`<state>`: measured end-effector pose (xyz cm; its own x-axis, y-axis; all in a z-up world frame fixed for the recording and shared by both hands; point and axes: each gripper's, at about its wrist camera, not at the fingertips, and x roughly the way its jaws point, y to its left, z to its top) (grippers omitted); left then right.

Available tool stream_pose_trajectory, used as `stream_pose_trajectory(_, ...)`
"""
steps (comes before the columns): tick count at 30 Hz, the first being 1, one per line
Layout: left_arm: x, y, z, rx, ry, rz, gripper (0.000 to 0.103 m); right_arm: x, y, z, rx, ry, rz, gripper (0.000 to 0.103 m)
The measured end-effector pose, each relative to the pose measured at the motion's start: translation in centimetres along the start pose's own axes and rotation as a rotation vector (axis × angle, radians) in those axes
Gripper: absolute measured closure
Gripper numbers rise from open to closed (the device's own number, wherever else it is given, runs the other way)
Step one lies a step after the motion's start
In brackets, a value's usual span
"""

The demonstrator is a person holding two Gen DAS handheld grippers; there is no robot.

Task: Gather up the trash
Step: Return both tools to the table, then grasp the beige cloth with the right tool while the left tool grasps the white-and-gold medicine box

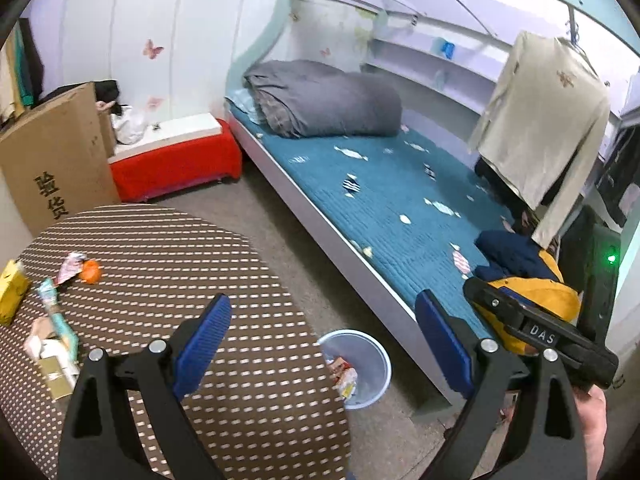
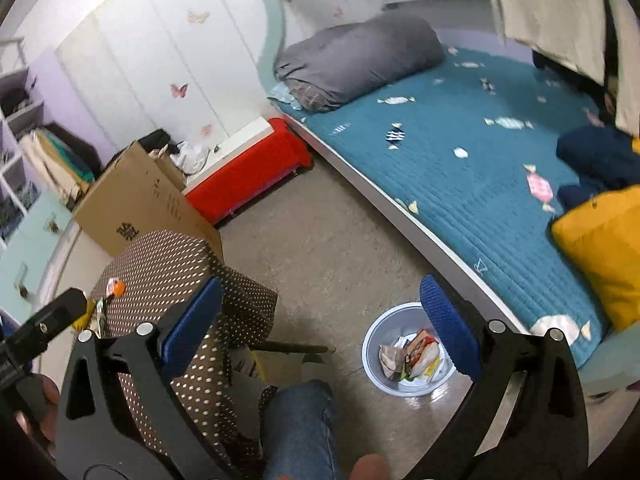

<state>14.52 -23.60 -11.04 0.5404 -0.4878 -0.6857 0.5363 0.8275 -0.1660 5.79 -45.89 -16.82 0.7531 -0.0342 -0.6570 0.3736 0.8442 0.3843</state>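
My left gripper (image 1: 324, 340) is open and empty above the right edge of a round table (image 1: 240, 272) with a brown dotted cloth. Trash lies at the table's left: an orange peel (image 1: 90, 271), a pink wrapper (image 1: 70, 266), a yellow packet (image 1: 10, 292), a teal wrapper (image 1: 56, 312) and small cartons (image 1: 52, 356). A translucent bin (image 1: 370, 376) on the floor holds wrappers. My right gripper (image 2: 320, 320) is open and empty above the floor, over the bin (image 2: 376, 372) with its wrappers (image 2: 416, 356). The right gripper's body (image 1: 540, 336) shows in the left wrist view.
A bed (image 1: 392, 200) with a teal quilt runs along the right, with a grey duvet (image 1: 328, 100), yellow pillow (image 2: 604, 252) and hanging shirt (image 1: 548, 136). A red bench (image 1: 176, 168) and cardboard box (image 1: 56, 152) stand behind the table. My knee (image 2: 300, 428) is below.
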Motion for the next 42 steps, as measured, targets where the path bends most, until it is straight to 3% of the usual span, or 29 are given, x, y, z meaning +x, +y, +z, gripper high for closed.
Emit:
stream_pose_trajectory(17,-7.1,9.1,-2.2,-0.108,-0.108,0.161,0.008,-0.8,12.1,-1.9,-0.243,0.016,0.112,0.006)
stream_pose_trajectory(23,-8.0,12.8,-3.8,-0.184,-0.102,0.17,0.008,-0.3,15.6,-2.8,-0.304,0.041,0.173,0.006)
stream_pose_trajectory(33,-8.8,18.9,-6.6,-0.248,-0.109,0.291,0.008,1.1,20.1,-4.7,-0.38,0.087,0.2,0.006)
stream_pose_trajectory(42,-6.6,22.3,-8.2,-0.287,-0.035,0.337,0.008,3.2,23.2,-6.1,-0.419,0.128,0.235,0.006)
